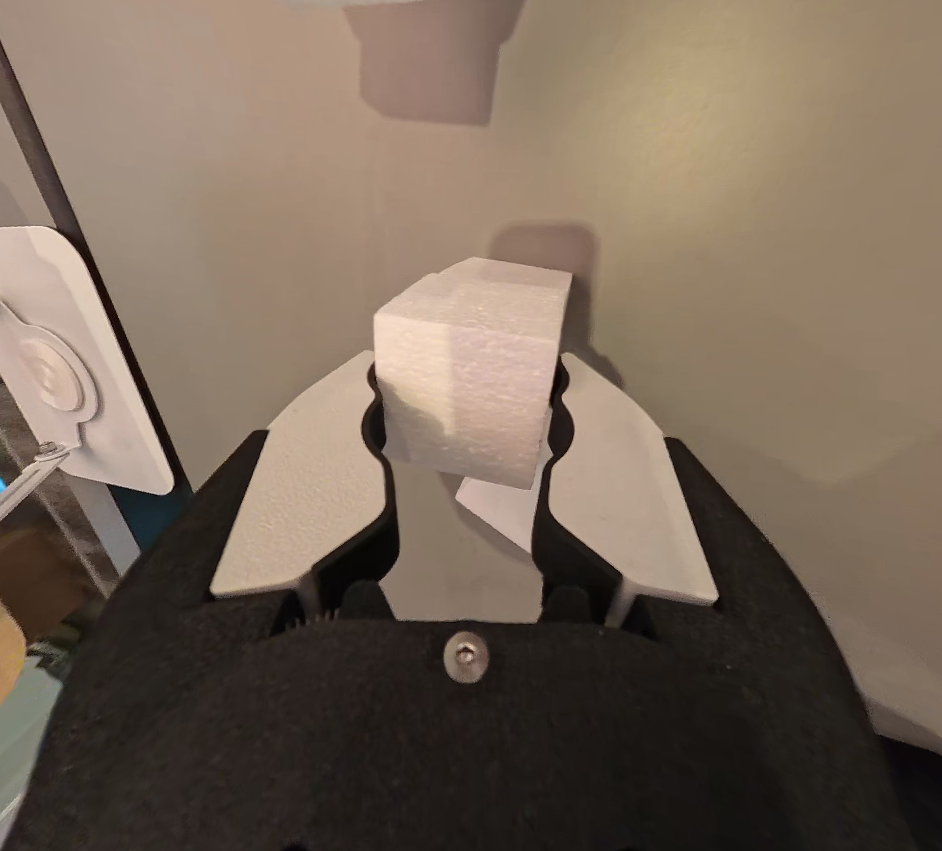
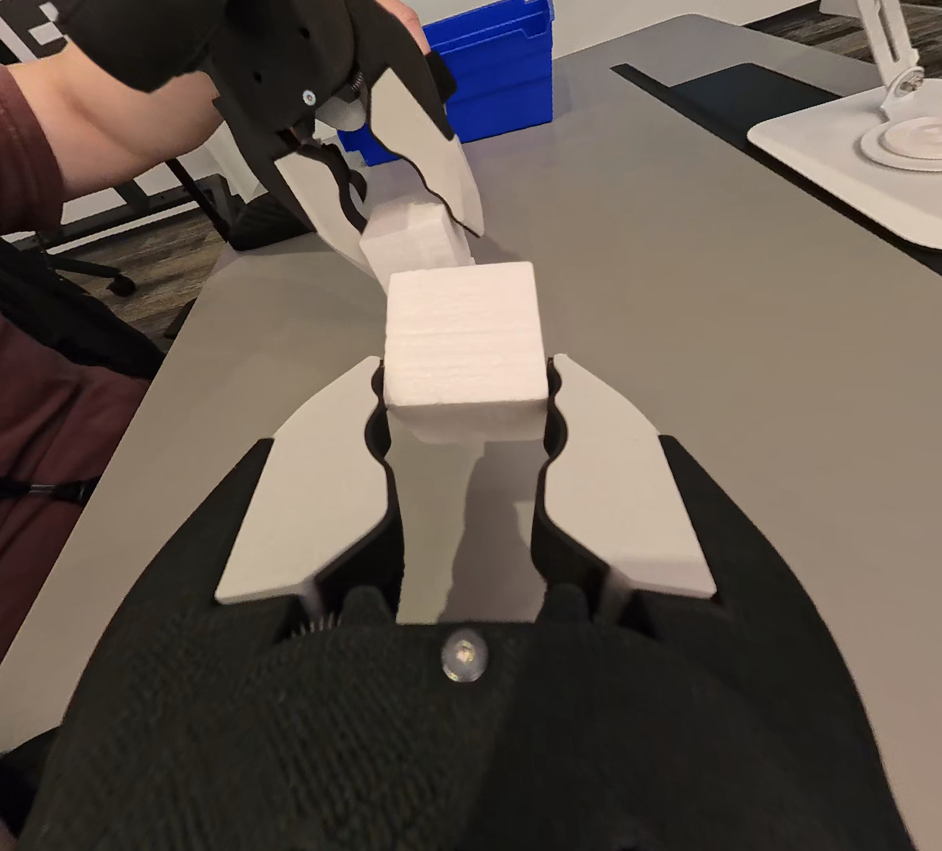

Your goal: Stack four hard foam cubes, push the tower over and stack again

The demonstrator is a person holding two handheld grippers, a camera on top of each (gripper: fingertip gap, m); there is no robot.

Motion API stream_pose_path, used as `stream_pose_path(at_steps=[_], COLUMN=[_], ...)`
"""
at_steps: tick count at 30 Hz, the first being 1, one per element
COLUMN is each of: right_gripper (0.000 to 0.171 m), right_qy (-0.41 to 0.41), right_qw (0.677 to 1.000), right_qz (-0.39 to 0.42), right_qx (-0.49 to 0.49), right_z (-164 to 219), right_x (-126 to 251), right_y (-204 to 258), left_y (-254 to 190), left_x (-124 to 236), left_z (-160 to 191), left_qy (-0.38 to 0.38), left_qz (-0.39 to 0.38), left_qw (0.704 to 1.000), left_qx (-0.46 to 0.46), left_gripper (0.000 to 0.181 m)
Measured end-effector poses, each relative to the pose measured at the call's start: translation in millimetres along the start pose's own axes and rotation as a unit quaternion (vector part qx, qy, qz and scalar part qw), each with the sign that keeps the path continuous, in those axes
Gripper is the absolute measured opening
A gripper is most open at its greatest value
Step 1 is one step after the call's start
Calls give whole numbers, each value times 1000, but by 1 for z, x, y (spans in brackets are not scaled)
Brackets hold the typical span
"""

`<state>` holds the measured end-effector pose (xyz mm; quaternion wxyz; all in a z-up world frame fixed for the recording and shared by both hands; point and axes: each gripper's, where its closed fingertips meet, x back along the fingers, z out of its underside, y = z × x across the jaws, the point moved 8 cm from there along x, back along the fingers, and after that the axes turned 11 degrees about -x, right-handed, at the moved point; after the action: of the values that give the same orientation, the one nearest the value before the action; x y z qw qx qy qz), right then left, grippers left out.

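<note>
Gripping a white cube [image 1: 461,393], the left gripper [image 1: 464,367] is held above the grey table [image 1: 713,214], another cube [image 1: 509,281] just beneath. A second cube [image 2: 461,342] is clamped by the right gripper [image 2: 464,367], near the blue bin [image 2: 499,61].

cubes [image 2: 461,342]: white (grainy) | table [image 2: 662,316]: grey | bin [image 2: 499,72]: blue

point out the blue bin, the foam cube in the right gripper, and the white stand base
blue bin [image 2: 497,67], right wrist view, front wall.
foam cube in the right gripper [image 2: 461,332], right wrist view, top face.
white stand base [image 2: 841,163], right wrist view, flat plate.
</note>
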<state>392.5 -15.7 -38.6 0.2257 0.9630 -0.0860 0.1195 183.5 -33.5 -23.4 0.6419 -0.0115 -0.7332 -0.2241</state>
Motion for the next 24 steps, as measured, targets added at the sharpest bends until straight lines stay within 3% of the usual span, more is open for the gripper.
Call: stream_pose_path(at_steps=[8,12,16,19,21,24], right_gripper=[59,59,58,58,58,58], right_qy=[14,16,-12,-24,-6,-24], right_qw=[1000,1000,1000,1000,999,999], right_qz=[-8,-5,-3,-2,39,24], right_qx=[-7,-7,-5,2,32,21], right_z=[3,3,-5,-15,-16,-19], right_x=[-5,-6,-7,-12,-12,-14], right_y=[1,0,2,10,11,11], left_y=[1,0,-4,-21,-39,-63], left_x=[-4,-5,10,17,17,16], left_z=[3,10,35,63,79,96], left_qy=[-4,6,-57,-113,-133,-147], left_qz=[12,2,-23,-58,-87,-122], left_qw=[1000,1000,994,973,960,941], left_qx=[1,12,91,191,230,281], left_gripper=[65,88,95,97,95,91])
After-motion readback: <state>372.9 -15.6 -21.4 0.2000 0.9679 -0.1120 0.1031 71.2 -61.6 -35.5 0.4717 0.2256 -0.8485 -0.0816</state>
